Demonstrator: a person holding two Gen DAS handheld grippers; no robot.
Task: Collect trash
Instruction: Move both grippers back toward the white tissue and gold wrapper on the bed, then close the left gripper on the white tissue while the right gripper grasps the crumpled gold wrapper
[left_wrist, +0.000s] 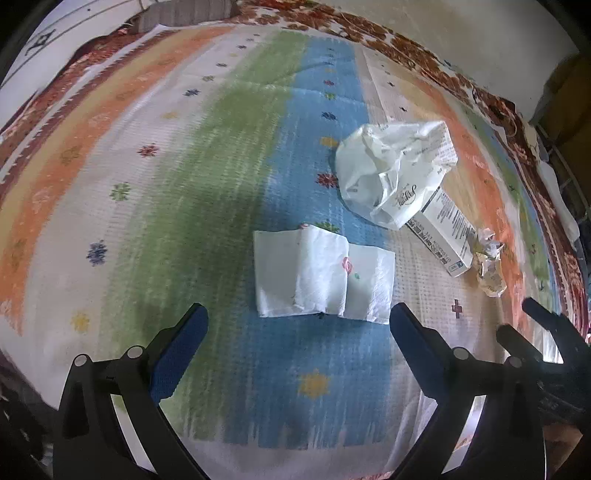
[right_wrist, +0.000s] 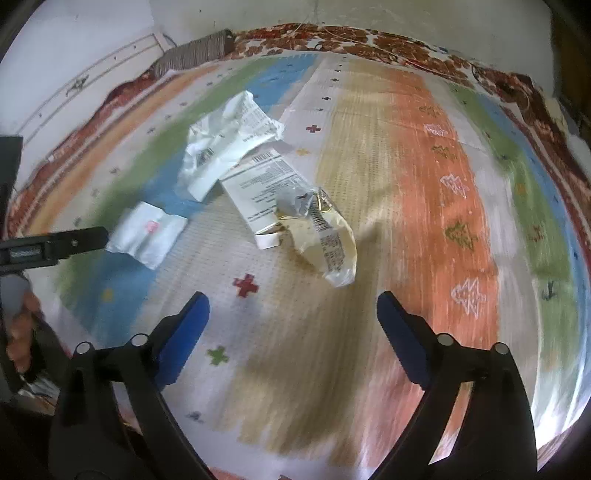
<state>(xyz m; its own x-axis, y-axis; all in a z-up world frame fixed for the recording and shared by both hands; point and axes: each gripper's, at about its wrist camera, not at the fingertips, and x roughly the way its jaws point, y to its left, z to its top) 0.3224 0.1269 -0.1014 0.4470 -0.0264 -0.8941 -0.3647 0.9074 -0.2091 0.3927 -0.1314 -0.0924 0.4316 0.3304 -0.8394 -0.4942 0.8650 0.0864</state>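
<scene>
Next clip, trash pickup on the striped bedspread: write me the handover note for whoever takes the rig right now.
Left tongs: open, empty, just short of the folded napkin.
Right tongs: open, empty, aimed toward the yellowish wrapper, not touching it.
Trash on the bedspread: the napkin lies flat; beyond it the crumpled white plastic bag overlaps one end of the white carton; the wrapper lies against the carton's other end.
Done: nothing collected yet; no bin in view.
Left: pick up all four pieces, probably napkin with the left, wrapper with the right.
</scene>
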